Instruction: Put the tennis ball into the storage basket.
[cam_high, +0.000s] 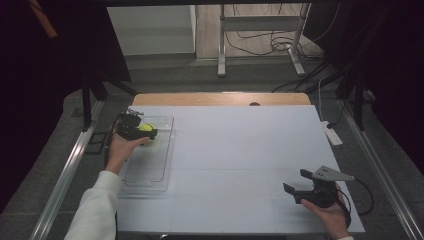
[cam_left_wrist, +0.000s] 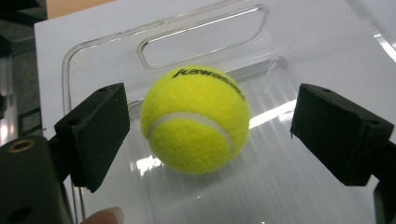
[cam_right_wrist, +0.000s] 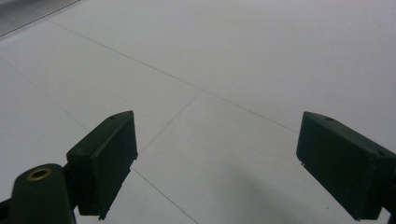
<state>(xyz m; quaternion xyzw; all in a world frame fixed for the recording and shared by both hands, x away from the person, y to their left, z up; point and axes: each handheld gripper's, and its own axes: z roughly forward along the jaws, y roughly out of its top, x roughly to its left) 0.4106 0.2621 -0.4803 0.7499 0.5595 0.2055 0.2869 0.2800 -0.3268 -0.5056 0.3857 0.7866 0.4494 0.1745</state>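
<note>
A yellow-green tennis ball (cam_left_wrist: 196, 119) with black lettering sits at the far end of a clear plastic tray (cam_left_wrist: 261, 186), near its handle slot. My left gripper (cam_left_wrist: 208, 116) is open around the ball, with a gap showing between each black pad and the ball. In the high view the ball (cam_high: 146, 128) and the left gripper (cam_high: 142, 131) are at the tray's (cam_high: 150, 170) far end, on the table's left. My right gripper (cam_high: 296, 181) rests at the near right, open. Between its jaws (cam_right_wrist: 217, 158) there is only white tabletop.
The white table top (cam_high: 240, 150) has thin seam lines. A white power strip (cam_high: 332, 135) lies at its right edge. Metal rails run along both sides, and a stand with cables is on the floor beyond the far edge.
</note>
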